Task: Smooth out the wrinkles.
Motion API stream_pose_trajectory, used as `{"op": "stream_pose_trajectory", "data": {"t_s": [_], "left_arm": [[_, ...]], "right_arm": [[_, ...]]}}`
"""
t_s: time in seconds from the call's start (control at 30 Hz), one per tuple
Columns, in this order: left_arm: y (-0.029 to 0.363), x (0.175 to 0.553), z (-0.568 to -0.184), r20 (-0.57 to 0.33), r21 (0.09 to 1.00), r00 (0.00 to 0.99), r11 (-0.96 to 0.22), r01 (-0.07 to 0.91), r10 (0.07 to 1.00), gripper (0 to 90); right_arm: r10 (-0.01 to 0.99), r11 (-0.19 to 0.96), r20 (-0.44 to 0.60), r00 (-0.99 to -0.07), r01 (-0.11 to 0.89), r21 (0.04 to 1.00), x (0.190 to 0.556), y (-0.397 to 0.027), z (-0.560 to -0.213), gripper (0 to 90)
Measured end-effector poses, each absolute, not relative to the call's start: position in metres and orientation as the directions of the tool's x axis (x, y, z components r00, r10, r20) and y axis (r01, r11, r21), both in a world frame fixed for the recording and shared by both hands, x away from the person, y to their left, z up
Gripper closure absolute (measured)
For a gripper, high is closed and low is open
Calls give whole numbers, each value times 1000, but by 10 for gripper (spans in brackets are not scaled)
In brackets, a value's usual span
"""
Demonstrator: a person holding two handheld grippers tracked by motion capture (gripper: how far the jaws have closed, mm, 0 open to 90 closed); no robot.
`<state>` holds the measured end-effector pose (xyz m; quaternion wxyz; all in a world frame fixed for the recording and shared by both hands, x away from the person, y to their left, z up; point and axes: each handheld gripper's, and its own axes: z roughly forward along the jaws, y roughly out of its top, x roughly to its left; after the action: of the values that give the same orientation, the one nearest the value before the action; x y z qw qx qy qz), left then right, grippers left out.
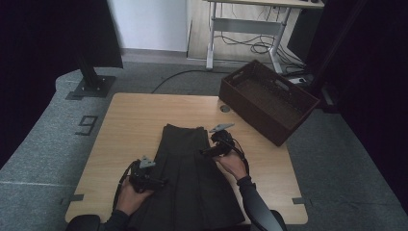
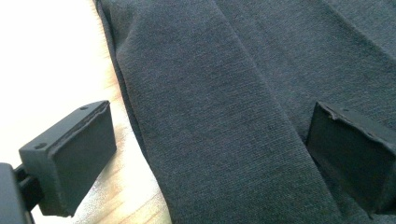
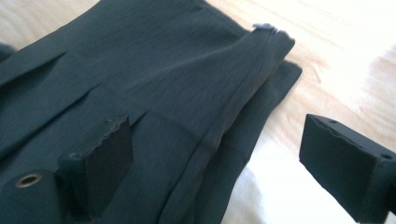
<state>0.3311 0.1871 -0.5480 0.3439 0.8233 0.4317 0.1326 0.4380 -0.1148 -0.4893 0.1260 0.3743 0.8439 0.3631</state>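
Note:
A dark grey pleated skirt (image 1: 187, 178) lies flat on the wooden table (image 1: 134, 120), waistband toward the far side. My left gripper (image 1: 161, 182) is open at the skirt's left edge. In the left gripper view one jaw is over bare wood (image 2: 46, 56) and the other over the cloth (image 2: 224, 93), with the left gripper (image 2: 210, 158) gripping nothing. My right gripper (image 1: 204, 152) is open at the right edge, just below the waistband. In the right gripper view the right gripper (image 3: 219, 163) straddles the skirt's hem side (image 3: 154, 70), one jaw over cloth and one over wood (image 3: 336, 56).
A brown woven basket (image 1: 269, 98) sits at the table's far right corner, partly overhanging it. A small round grommet (image 1: 225, 109) is set in the tabletop near the basket. Beyond the table stand a black stand base (image 1: 91, 86) and a desk frame with cables (image 1: 240, 29).

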Motion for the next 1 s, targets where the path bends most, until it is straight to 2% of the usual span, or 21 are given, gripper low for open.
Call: {"op": "stream_pose_trajectory", "data": {"t_s": [0.33,0.63,0.73,0.9,0.97,1.0], "left_arm": [[187,331,-548,-80,683,591,-388,619,803,12],[187,331,-548,-77,681,593,-391,618,802,11],[187,331,-548,-77,681,592,-391,619,802,11],[187,331,-548,-78,681,592,-391,619,802,11],[187,331,-548,-78,682,593,-391,619,801,11],[187,331,-548,-80,682,595,-391,618,800,11]], "right_arm": [[754,460,42,-655,573,678,474,-93,-494,197],[805,446,32,-592,640,626,501,-93,-518,187],[801,462,31,-598,650,603,505,-92,-524,201],[788,466,62,-613,659,591,506,-90,-533,292],[773,475,79,-630,655,587,505,-90,-531,435],[772,473,89,-629,663,580,505,-89,-529,470]]}}
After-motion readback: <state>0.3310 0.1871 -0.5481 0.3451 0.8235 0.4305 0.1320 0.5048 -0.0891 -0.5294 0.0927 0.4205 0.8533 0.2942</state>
